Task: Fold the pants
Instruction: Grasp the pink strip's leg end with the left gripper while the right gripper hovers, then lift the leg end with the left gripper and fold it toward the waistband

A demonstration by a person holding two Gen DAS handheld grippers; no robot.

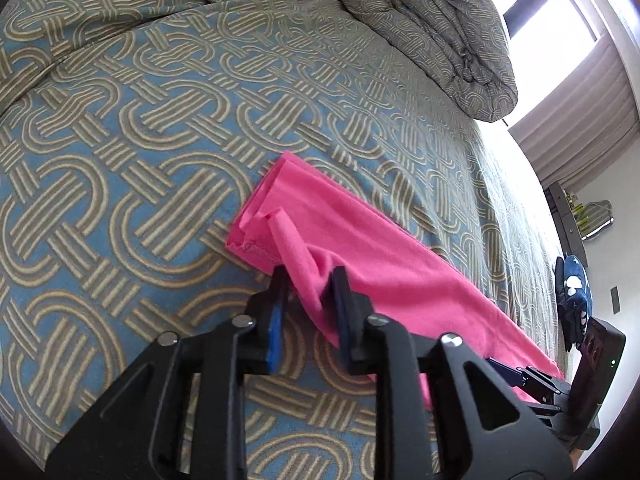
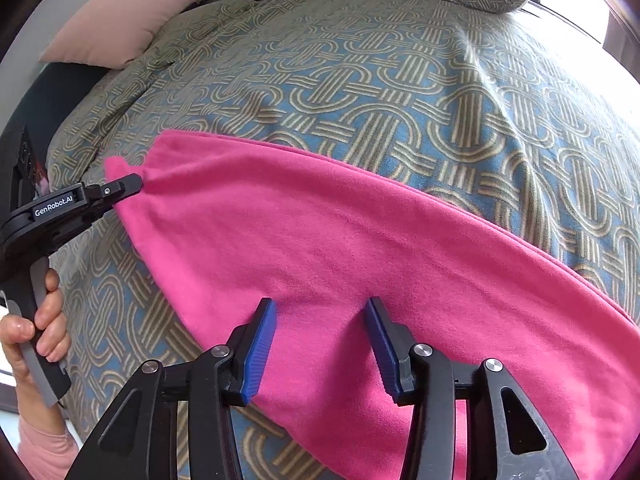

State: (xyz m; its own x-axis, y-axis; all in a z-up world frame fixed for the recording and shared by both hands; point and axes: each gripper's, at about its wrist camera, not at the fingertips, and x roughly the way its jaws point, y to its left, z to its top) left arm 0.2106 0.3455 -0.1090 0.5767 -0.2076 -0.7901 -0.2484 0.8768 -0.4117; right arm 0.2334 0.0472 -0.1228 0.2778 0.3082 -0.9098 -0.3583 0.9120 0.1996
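The pink pants (image 1: 360, 248) lie folded lengthwise as a long strip on the patterned bedspread (image 1: 160, 120). My left gripper (image 1: 310, 276) is shut on a pinched-up fold near the hem end of the pants. In the right wrist view the left gripper (image 2: 136, 184) grips the pants' far left end. My right gripper (image 2: 320, 308) is open, its blue pads hovering just over the near edge of the pants (image 2: 360, 240), holding nothing. The right gripper's tip also shows in the left wrist view (image 1: 516, 376) at the pants' other end.
A bunched duvet (image 1: 420, 28) lies at the head of the bed. A pink pillow (image 2: 120, 20) sits at the far left corner. A window and curtains (image 1: 568, 100) are beyond the bed's right side. A dark blue slipper (image 1: 574, 280) is off the bed.
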